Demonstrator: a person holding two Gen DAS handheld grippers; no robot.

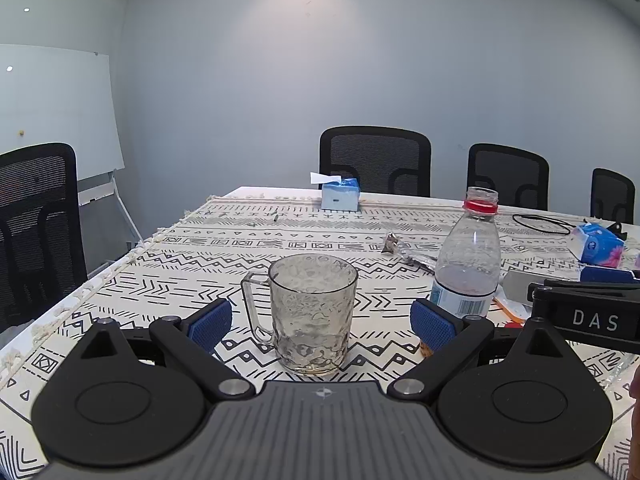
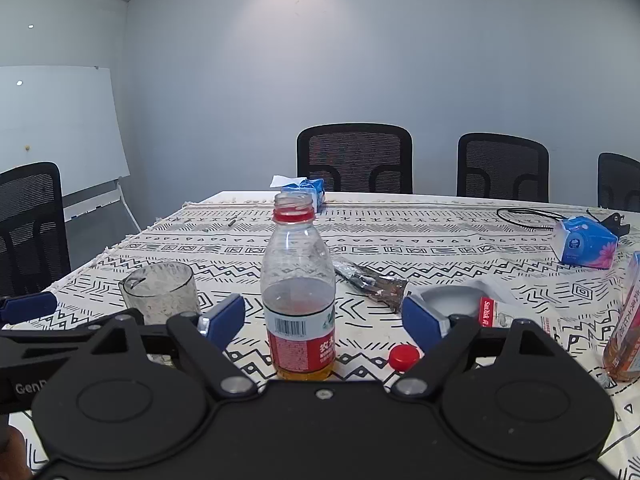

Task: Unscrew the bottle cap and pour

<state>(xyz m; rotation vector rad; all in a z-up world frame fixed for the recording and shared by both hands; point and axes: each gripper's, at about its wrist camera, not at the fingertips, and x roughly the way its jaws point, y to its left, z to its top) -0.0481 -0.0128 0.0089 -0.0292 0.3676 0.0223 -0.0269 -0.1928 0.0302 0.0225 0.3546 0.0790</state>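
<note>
Left wrist view first: a table under a patterned tablecloth (image 1: 224,252) fills the lower half of the frame, with black mesh chairs (image 1: 375,160) along its far edge and a whiteboard (image 1: 56,108) at the left. At the bottom the left gripper (image 1: 322,322) stands wide, its blue pads well clear of the clear glass mug (image 1: 312,312), which sits upright between them at lower centre with its handle to the left. The pads do not touch the glass. An uncapped plastic bottle (image 1: 468,260) stands upright to the right of the mug, just behind the right-hand pad. A blue tissue box (image 1: 340,194) sits at the far edge of the table.

Right wrist view: the right gripper (image 2: 323,322) is also spread wide, and the bottle (image 2: 299,292) stands upright between its blue pads without contact on either side. Amber liquid shows at its base below a red and white label; the neck is open, with a red ring beneath it. Its red cap (image 2: 404,357) lies on the cloth at lower right, just inside the right-hand finger. The mug (image 2: 160,292) stands left of the bottle, behind the left-hand finger.
</note>
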